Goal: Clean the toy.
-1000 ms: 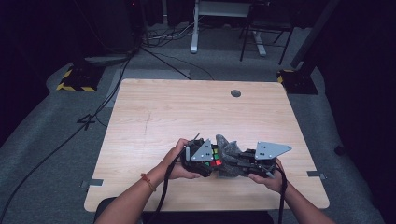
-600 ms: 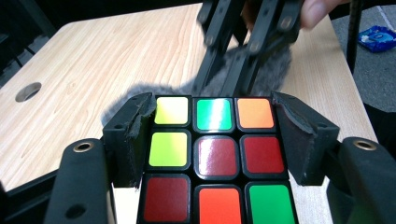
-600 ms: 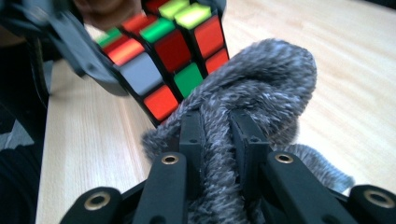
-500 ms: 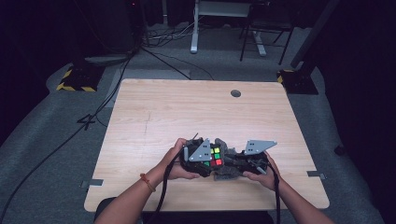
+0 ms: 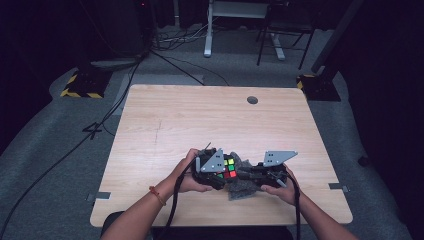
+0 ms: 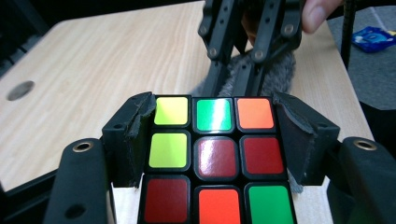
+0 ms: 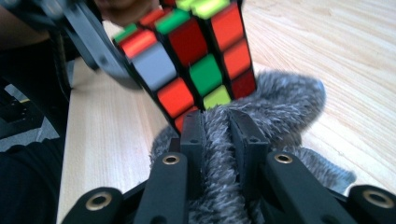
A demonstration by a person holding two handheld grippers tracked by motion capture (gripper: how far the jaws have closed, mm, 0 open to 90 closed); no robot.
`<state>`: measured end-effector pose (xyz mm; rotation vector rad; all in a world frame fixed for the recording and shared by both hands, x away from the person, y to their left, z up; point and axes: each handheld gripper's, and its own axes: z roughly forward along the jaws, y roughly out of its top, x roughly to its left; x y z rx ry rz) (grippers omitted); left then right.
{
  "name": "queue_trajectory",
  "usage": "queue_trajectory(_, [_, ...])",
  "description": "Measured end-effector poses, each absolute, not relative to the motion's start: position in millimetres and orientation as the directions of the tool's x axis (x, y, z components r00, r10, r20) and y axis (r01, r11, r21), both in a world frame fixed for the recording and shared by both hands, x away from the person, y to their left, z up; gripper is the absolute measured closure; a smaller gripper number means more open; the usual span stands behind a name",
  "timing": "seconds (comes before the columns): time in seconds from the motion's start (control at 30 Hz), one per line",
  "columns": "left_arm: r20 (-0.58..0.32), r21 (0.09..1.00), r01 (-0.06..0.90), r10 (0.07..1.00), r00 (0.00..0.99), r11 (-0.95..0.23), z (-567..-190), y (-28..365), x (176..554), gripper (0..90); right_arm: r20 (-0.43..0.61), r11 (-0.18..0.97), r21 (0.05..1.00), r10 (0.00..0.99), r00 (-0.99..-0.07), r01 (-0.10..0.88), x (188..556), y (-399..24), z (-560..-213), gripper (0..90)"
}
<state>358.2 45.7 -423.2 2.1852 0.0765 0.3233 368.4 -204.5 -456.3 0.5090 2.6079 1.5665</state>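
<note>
A Rubik's cube (image 5: 229, 169) sits near the table's front edge, and my left gripper (image 5: 224, 171) is shut on it. In the left gripper view the pads clamp the cube (image 6: 217, 154) on both sides, with red, green, orange and yellow stickers facing up. My right gripper (image 5: 243, 175) is shut on a grey fluffy cloth (image 5: 242, 189). In the right gripper view the cloth (image 7: 280, 102) is pinched between the jaws of the right gripper (image 7: 218, 126) and bunches up against the cube's lower edge (image 7: 196, 51). Hands hold both grippers.
The wooden table (image 5: 200, 120) has a round cable hole (image 5: 252, 100) at the far side. Cables (image 5: 115, 110) run over the grey floor on the left. Desk and chair legs (image 5: 270, 45) stand behind the table. A blue packet (image 6: 373, 37) lies on the floor.
My right gripper has moved left and down with the cloth, bringing it against the cube. The left gripper has kept the cube in place.
</note>
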Motion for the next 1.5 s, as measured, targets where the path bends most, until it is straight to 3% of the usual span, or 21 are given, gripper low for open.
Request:
queue_trajectory(0.37, [0.221, 0.748, -0.076, 0.139, 0.965, -0.66, -434.4, 36.5, 357.4, 34.1, 0.091, 0.302, 0.938, 0.258, -0.962, 0.17, 354.8, -213.4, -424.9, 78.0])
queue_trajectory(0.53, [0.211, 0.755, -0.063, 0.15, 0.966, -0.653, -434.8, 38.2, 360.1, 34.1, 0.104, 0.337, 0.917, 0.319, -0.942, 0.215, 361.3, -214.5, -432.3, 77.8])
queue_trajectory(0.73, [0.202, 0.77, -0.067, 0.144, 0.969, -0.634, -433.8, 38.7, 359.5, 34.1, 0.091, 0.506, 0.818, 0.357, -0.93, 0.275, 372.5, -203.7, -456.3, 77.5])
queue_trajectory(0.83, [0.213, 0.765, -0.08, 0.133, 0.968, -0.639, -433.9, 37.6, 358.1, 34.1, 0.113, 0.537, 0.787, 0.357, -0.927, 0.303, 377.5, -201.9, -466.3, 77.3])
queue_trajectory(1.27, [0.233, 0.723, -0.088, 0.122, 0.965, -0.685, -441.9, 32.0, 358.9, 34.1, 0.145, 0.383, 0.889, 0.288, -0.947, 0.252, 366.8, -215.6, -435.2, 77.4])
queue_trajectory(1.5, [0.244, 0.768, -0.106, 0.136, 0.96, -0.631, -427.5, 39.3, 355.5, 34.1, 0.131, 0.489, 0.819, 0.348, -0.928, 0.299, 374.1, -206.4, -455.7, 77.3])
